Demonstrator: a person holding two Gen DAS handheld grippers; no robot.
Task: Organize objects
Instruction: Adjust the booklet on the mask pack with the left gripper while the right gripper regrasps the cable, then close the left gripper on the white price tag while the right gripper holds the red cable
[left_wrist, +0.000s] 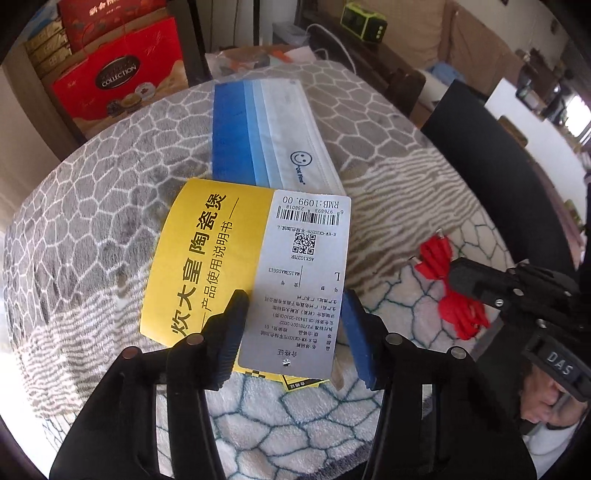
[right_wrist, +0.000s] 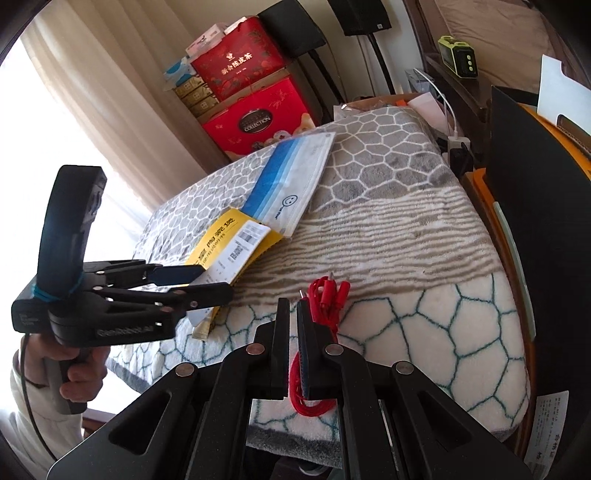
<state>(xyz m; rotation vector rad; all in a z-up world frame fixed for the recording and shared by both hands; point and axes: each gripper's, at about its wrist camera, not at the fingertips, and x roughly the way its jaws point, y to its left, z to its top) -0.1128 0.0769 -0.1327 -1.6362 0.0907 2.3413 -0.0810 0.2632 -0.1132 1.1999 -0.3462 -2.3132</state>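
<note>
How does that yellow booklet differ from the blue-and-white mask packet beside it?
The yellow booklet is plain yellow with black print and has a white tag lying on it; the mask packet is blue-striped, longer, with a smiley. The booklet overlaps the packet's near end. Both lie flat on the blanket.

"COLLECTION" on the red gift box (left_wrist: 122, 88), "RMB:1099.00" on the white tag (left_wrist: 299, 273), "DAS" on the right gripper (left_wrist: 458, 284)
</note>
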